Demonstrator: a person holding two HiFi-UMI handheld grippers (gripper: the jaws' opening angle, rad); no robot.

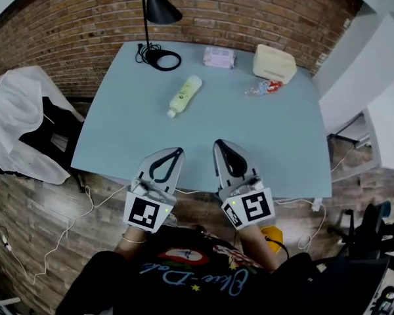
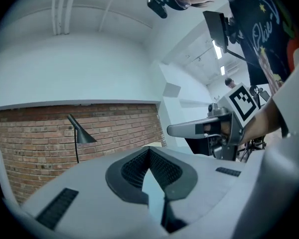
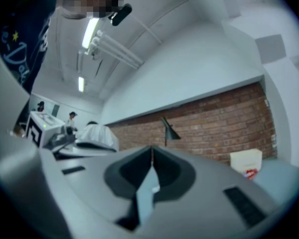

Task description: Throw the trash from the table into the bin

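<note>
Past closed, empty right tool (image 3: pixel 152 149), box (image 3: pixel 246 160); past closed, empty left tool (image 2: pixel 149 149), lamp (image 2: pixel 83 136).

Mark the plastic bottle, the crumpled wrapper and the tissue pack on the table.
plastic bottle (image 1: pixel 186 94), head view, middle of its pale green body.
crumpled wrapper (image 1: pixel 264 87), head view, its red-and-clear centre.
tissue pack (image 1: pixel 219 58), head view, centre of its top face.

Even cool light, fisheye edges, blurred foreground
</note>
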